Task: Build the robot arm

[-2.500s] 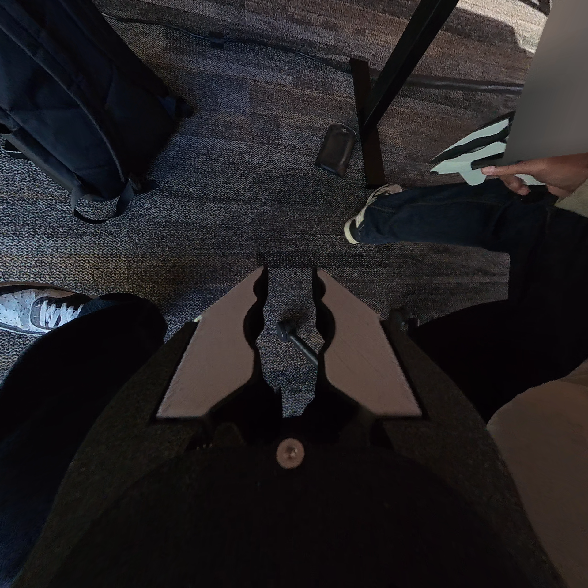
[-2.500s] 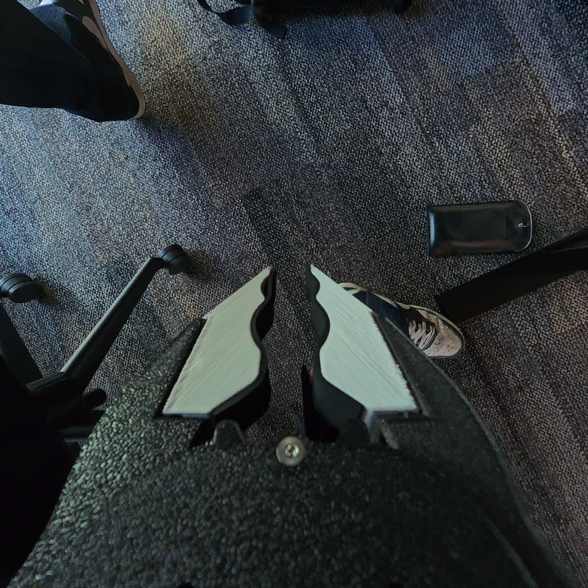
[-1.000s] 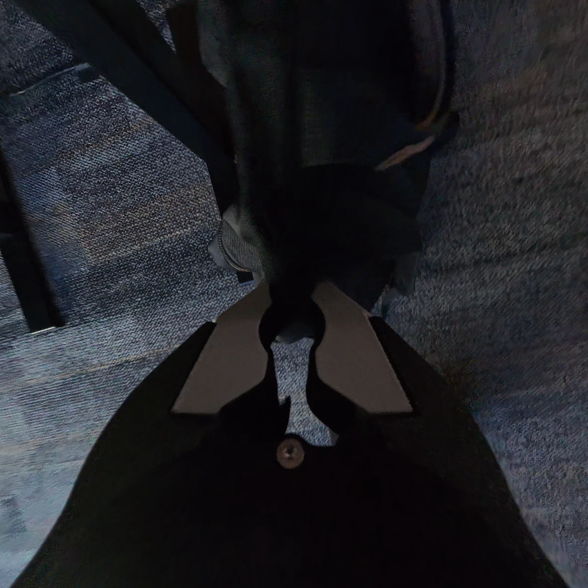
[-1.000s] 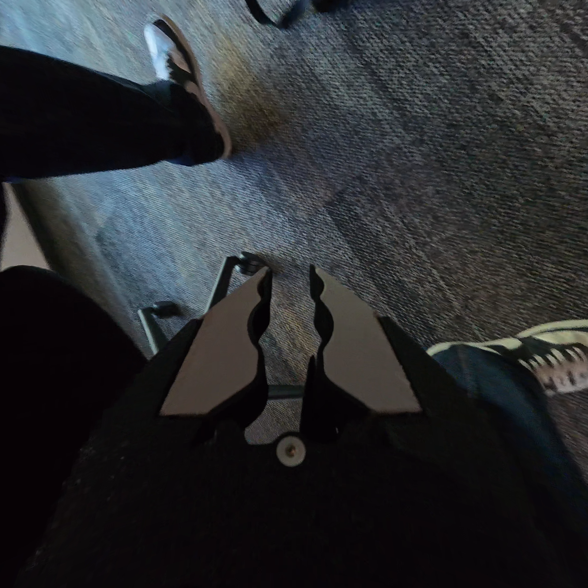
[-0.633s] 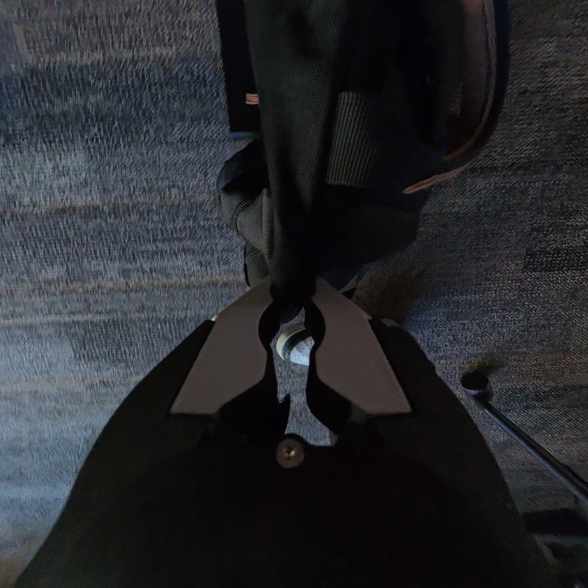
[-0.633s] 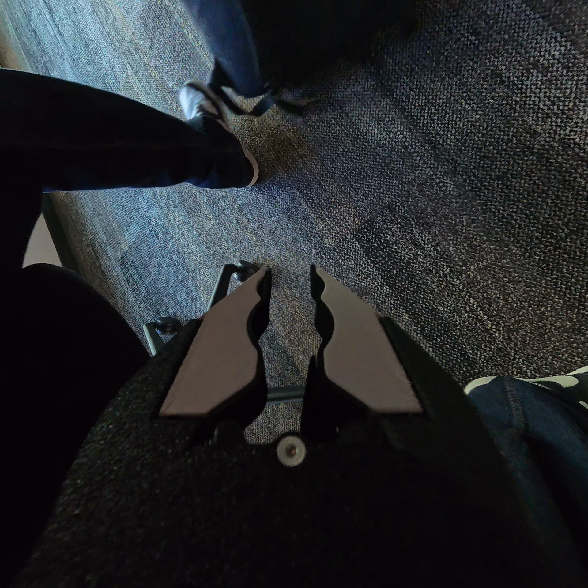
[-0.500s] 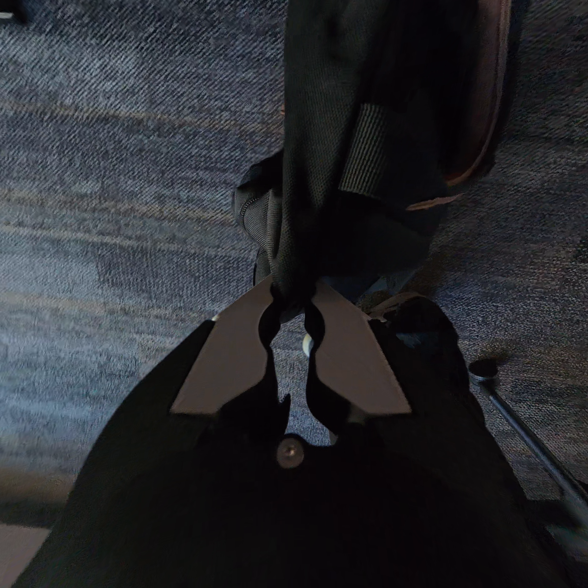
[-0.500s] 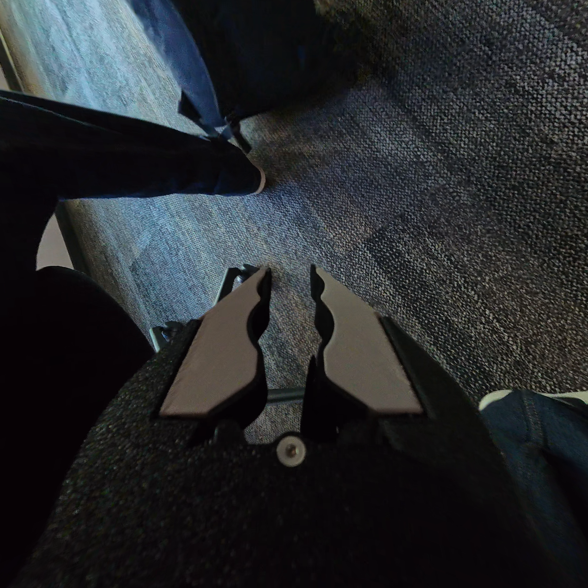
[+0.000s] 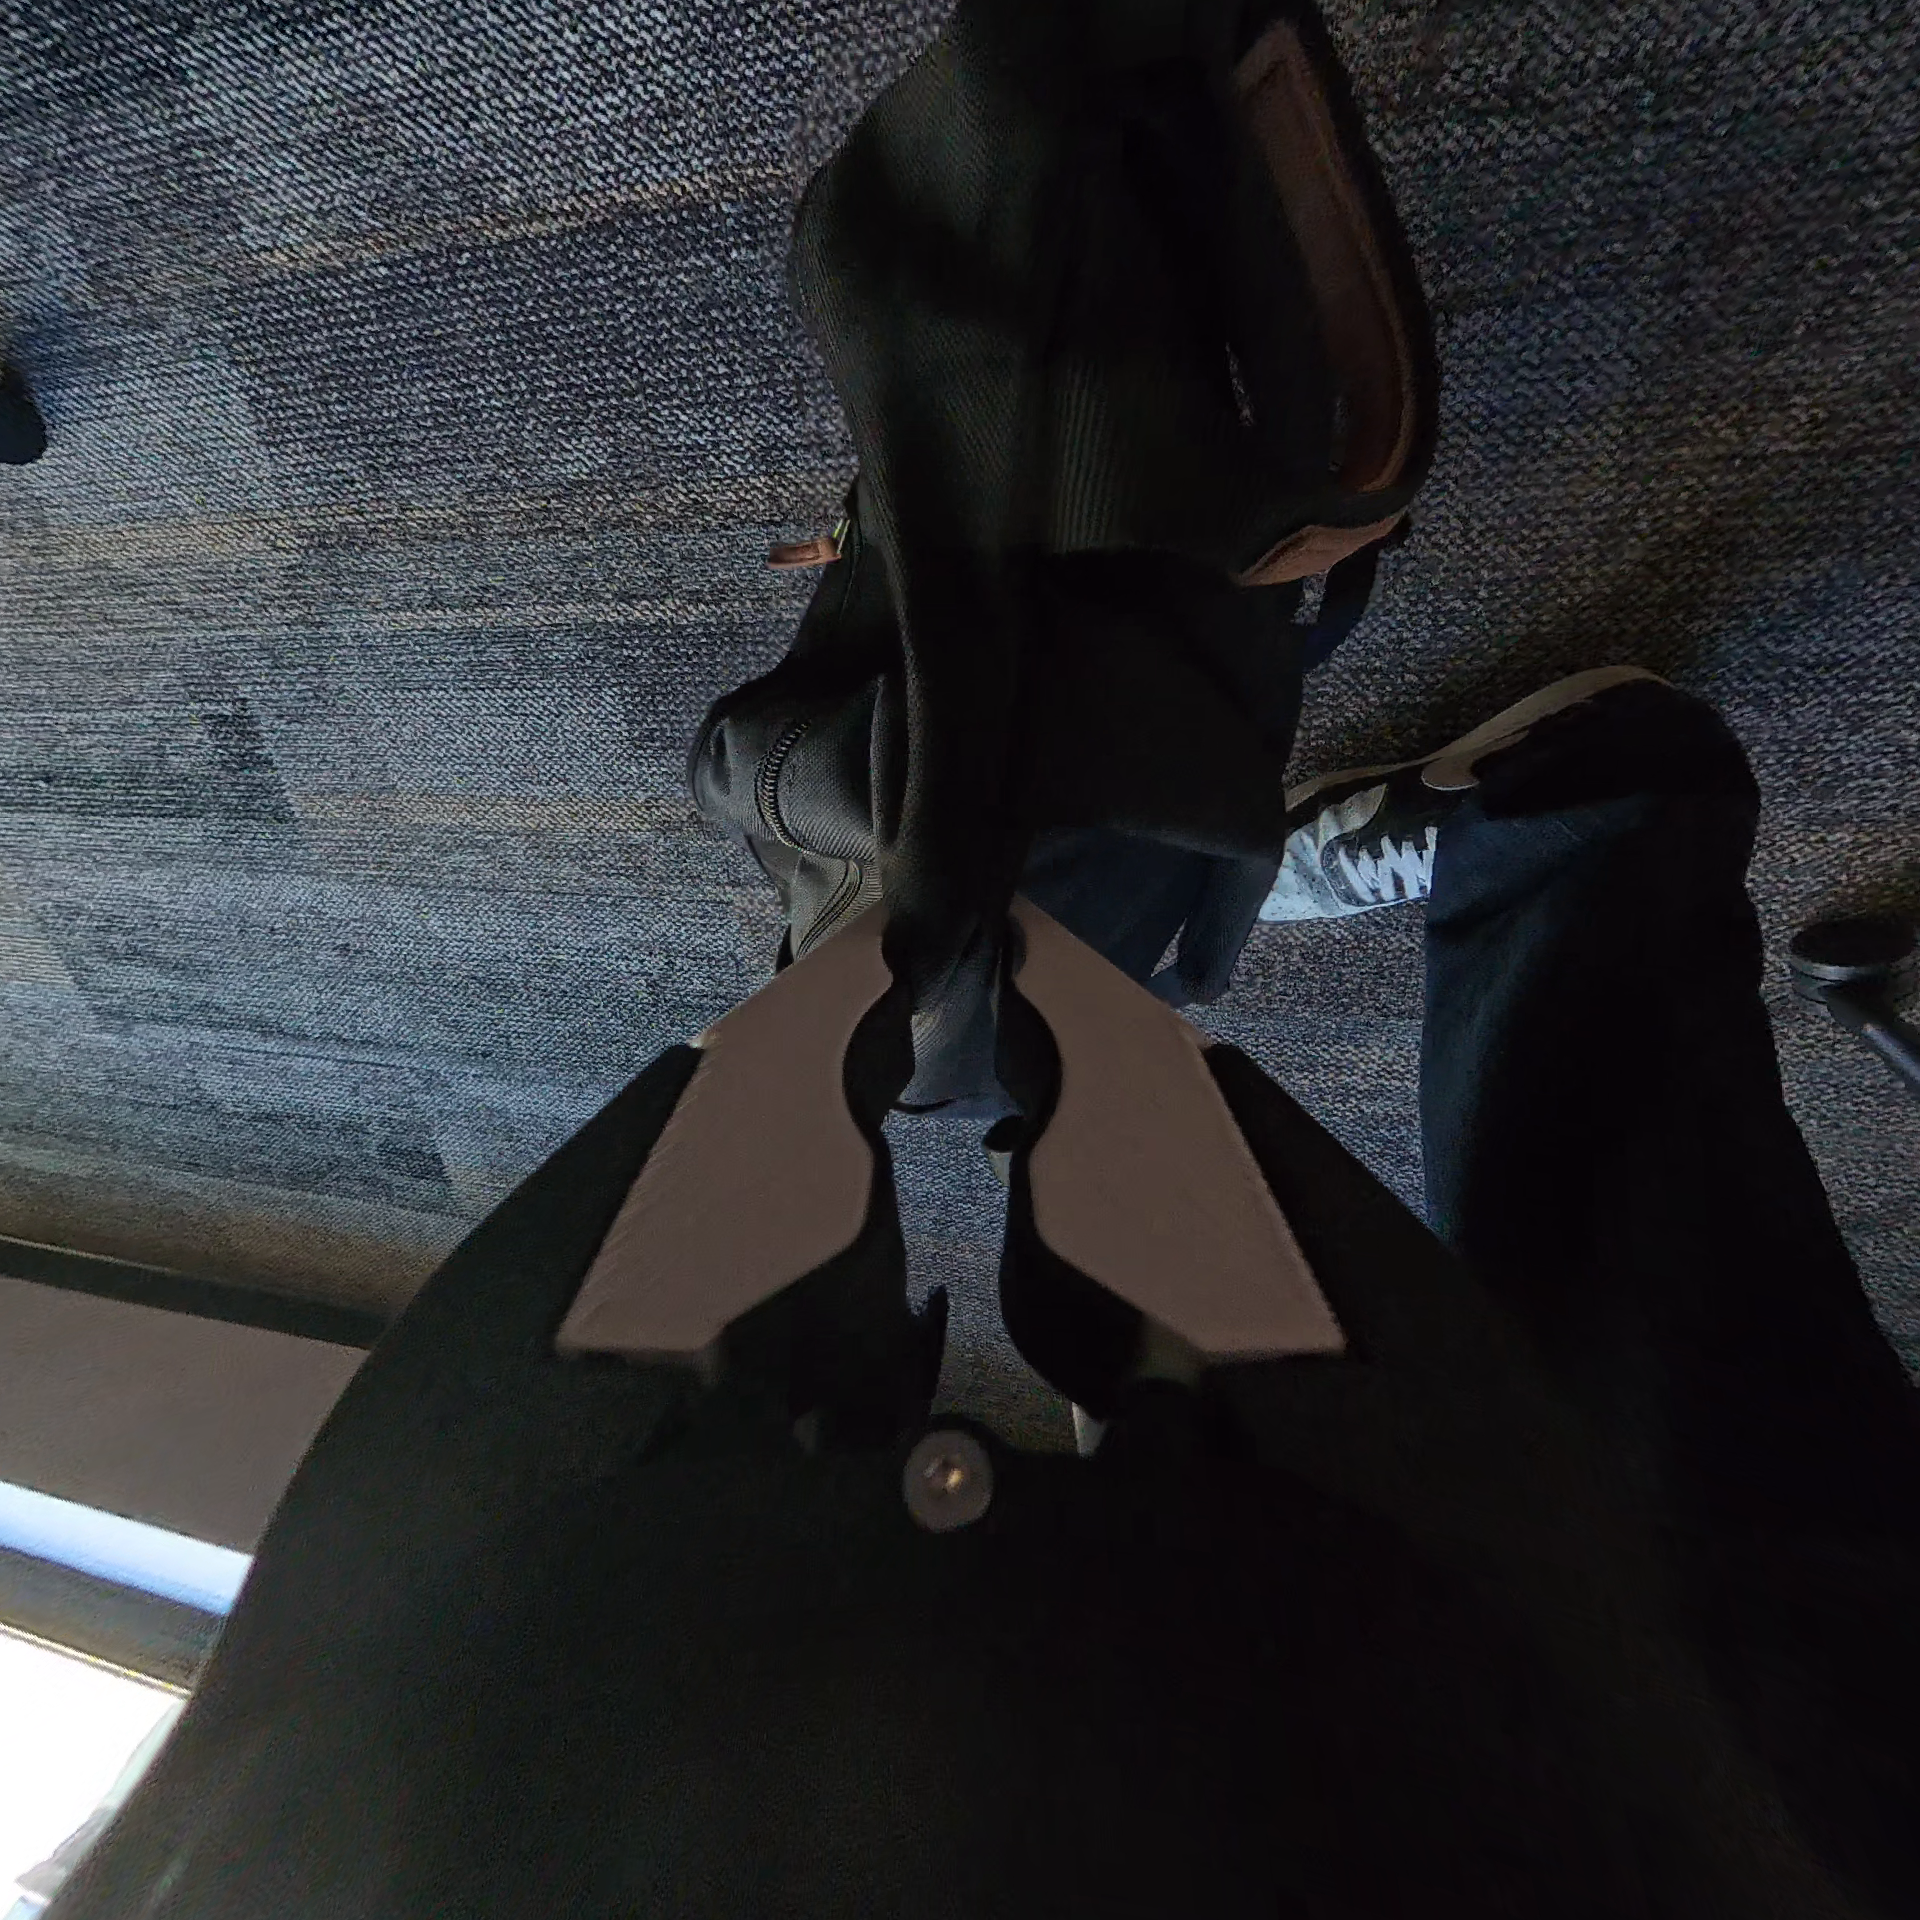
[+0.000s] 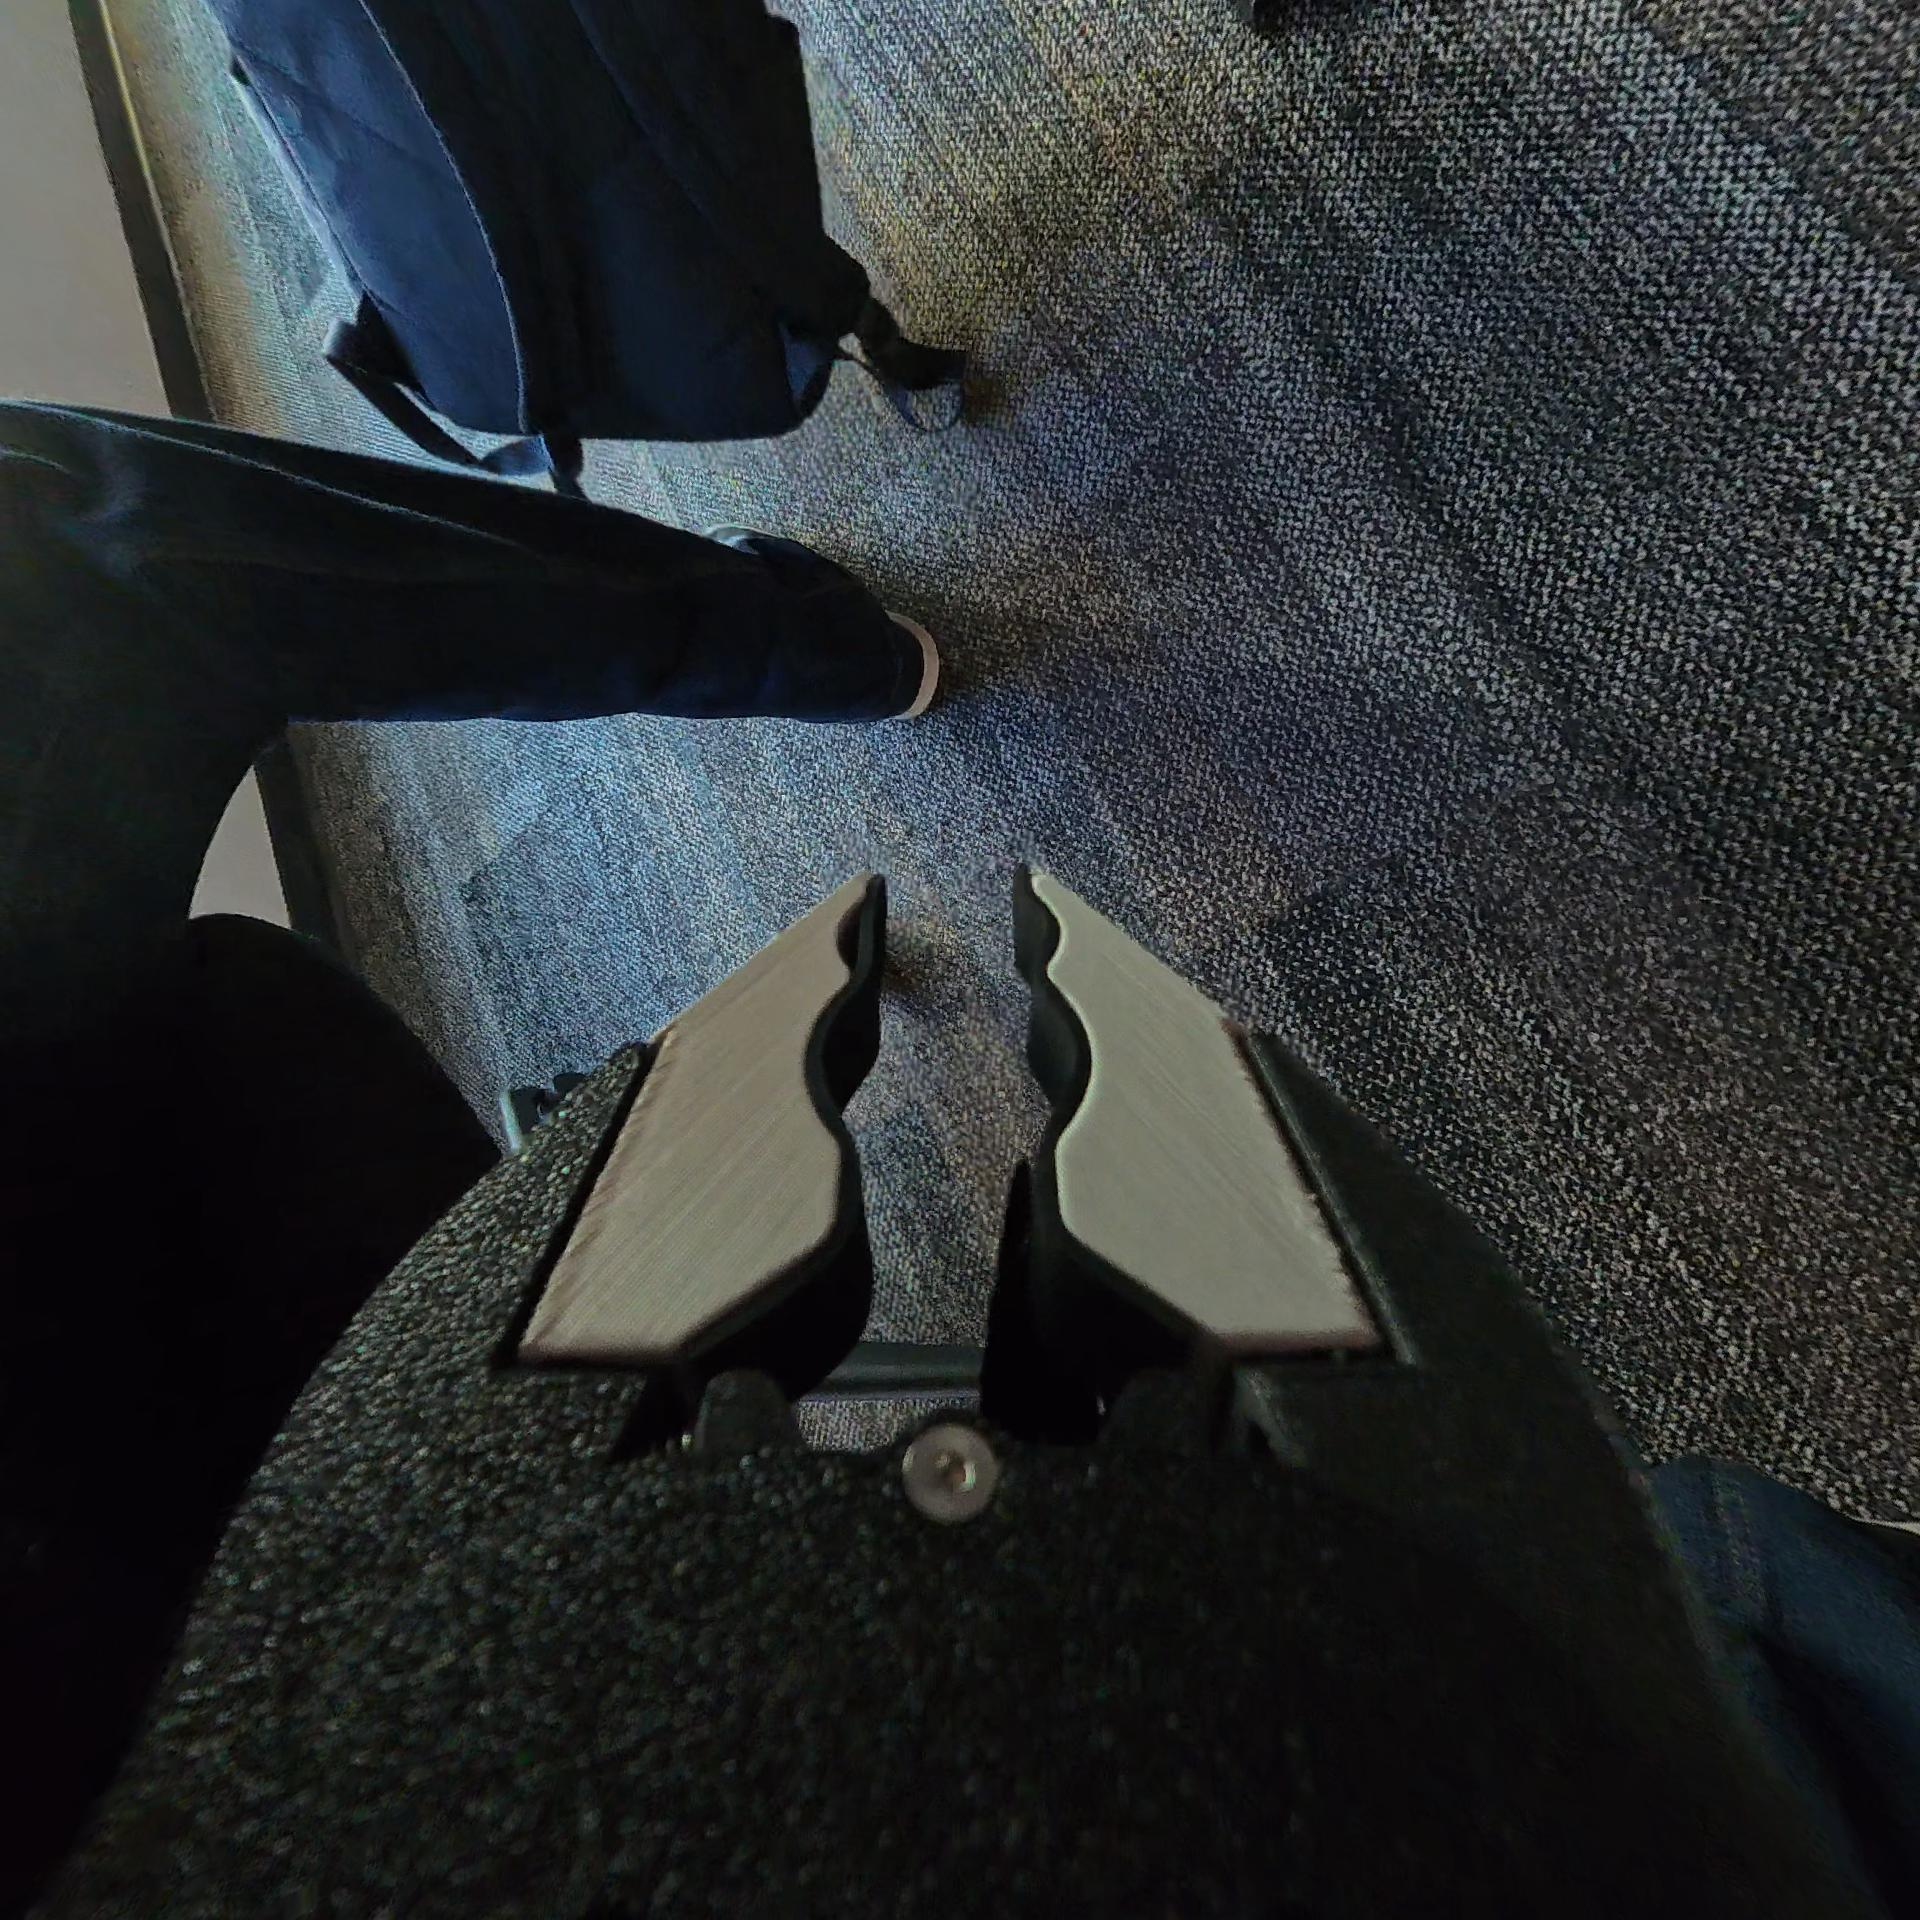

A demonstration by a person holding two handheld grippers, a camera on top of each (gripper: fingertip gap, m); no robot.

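Hanging lengthwise from left tongs (image 9: 951, 940): backpack (image 9: 1091, 416)

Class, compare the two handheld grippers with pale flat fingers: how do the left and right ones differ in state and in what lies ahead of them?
The left gripper is clamped on a black fabric bag that hangs from it; the right gripper holds nothing. The left one's tips pinch fabric; the right one's jaws stand apart over bare grey carpet. Both have pale flat fingers in black housings.

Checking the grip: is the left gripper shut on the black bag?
Shut on it: the left gripper pinches the black bag, hanging above the carpet.
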